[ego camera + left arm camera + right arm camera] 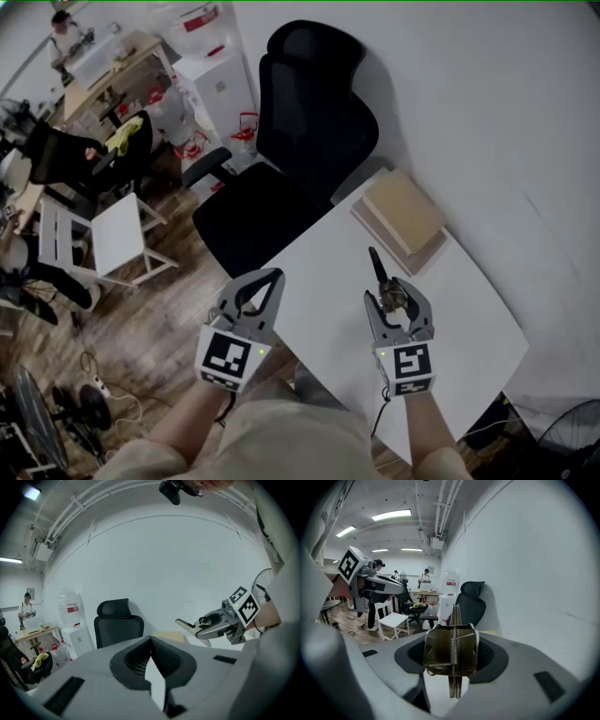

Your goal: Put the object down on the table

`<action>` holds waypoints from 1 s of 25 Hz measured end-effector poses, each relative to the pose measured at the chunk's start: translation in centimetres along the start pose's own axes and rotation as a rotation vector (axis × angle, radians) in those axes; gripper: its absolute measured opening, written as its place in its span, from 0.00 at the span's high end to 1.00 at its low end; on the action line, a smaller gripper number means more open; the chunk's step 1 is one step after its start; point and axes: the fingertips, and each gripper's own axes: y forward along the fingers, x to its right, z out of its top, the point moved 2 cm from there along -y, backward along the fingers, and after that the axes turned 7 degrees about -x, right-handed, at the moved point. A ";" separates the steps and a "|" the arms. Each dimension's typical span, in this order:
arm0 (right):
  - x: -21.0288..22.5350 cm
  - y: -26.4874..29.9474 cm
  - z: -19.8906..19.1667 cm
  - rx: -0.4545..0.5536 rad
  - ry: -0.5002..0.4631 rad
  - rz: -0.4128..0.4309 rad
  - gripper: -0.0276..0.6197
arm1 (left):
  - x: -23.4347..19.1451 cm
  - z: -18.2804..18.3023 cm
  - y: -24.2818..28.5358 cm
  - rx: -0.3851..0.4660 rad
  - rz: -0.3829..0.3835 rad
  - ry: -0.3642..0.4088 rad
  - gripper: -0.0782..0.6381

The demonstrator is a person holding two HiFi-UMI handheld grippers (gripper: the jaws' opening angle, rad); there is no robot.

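A bronze metal spring clip (440, 654) with a coil spring down its middle sits between the jaws of my right gripper (451, 660), which is shut on it. In the head view that gripper (397, 294) hovers over the white table (469, 319), and the clip's (394, 300) dark narrow end points away toward the far edge. My left gripper (271, 276) hangs at the table's left edge, jaws shut with nothing in them; its tips (151, 640) meet in the left gripper view. Each gripper shows in the other's view: the right gripper (213, 620), the left gripper (377, 584).
A stack of flat wooden boards (401, 214) lies on the table's far corner. A black office chair (300, 131) stands behind the table against the white wall. A small white side table (117, 230) and cluttered desks lie to the left. A fan (572, 441) stands at bottom right.
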 end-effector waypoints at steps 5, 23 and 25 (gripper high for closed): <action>1.7 4.7 -1.1 -0.058 -0.033 0.019 0.61 | -0.7 -0.7 4.9 -0.044 -0.019 0.006 0.86; 3.9 14.6 -5.9 -0.297 -0.177 0.006 0.61 | -2.0 -4.4 14.1 -0.172 -0.151 0.000 0.86; 3.6 15.8 -6.5 -0.326 -0.194 0.007 0.61 | -2.4 -5.1 14.9 -0.185 -0.166 -0.007 0.86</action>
